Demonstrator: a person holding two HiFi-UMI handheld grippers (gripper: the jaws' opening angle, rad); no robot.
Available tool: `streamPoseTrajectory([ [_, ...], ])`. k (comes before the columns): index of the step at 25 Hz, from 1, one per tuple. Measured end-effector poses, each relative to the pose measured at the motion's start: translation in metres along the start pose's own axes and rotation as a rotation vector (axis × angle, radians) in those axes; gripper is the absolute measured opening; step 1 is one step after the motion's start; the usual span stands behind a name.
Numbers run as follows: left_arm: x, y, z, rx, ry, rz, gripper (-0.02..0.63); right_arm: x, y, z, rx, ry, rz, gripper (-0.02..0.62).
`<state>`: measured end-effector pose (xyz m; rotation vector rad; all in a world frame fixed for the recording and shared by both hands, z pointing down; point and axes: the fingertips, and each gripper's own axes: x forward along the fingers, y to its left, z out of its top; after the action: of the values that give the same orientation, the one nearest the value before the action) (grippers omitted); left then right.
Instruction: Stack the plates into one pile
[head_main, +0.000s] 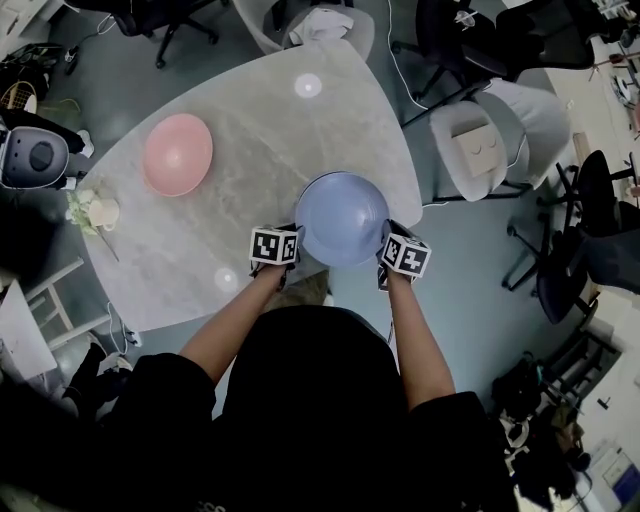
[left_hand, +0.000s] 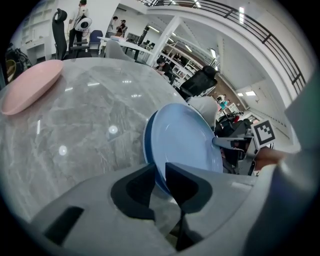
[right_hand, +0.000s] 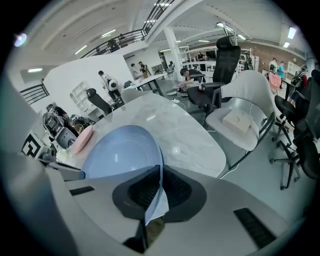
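Blue plate (head_main: 342, 215) sits at the near edge of the marble table (head_main: 270, 120), right of centre, w/ its near rim looking just past the table edge. Can't tell if it rests on the top or is held just clear. A gripper is on each side. L gripper (head_main: 296, 242) is at the plate's near-left rim. In the left gripper view its jaws (left_hand: 160, 172) stand narrowly apart w/ the rim of the plate (left_hand: 185, 145) between them: outer jaw under the rim, inner jaw over the plate face, and a thin light strip showing in the gap, so not clamped tight. R gripper (head_main: 385, 247) is at the near-right rim. In the right gripper view its jaws (right_hand: 159, 172) are pinched together on the plate (right_hand: 120, 150), w/ the rim squeezed to a thin edge between the ribbed pads. Pink plate (head_main: 178, 153) lies alone at the far left of the table, well apart from the blue one, and also shows in both gripper views (left_hand: 30, 85) (right_hand: 82, 140). White flowers (head_main: 95, 212) lie at the table's left edge, nr the pink plate.
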<state>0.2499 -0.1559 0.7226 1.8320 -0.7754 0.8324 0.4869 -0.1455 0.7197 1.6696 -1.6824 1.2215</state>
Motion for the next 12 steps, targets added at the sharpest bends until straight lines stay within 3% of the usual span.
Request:
streamPoseTrajectory([
  [8, 0.004, 0.002, 0.002, -0.011, -0.009, -0.012, 0.089, 0.013, -0.004, 0.009, -0.005, 0.002, -0.012, 0.026],
  [12, 0.006, -0.009, 0.000, 0.020, 0.016, -0.053, 0.195, 0.016, -0.006, 0.015, -0.045, 0.021, -0.050, 0.026],
])
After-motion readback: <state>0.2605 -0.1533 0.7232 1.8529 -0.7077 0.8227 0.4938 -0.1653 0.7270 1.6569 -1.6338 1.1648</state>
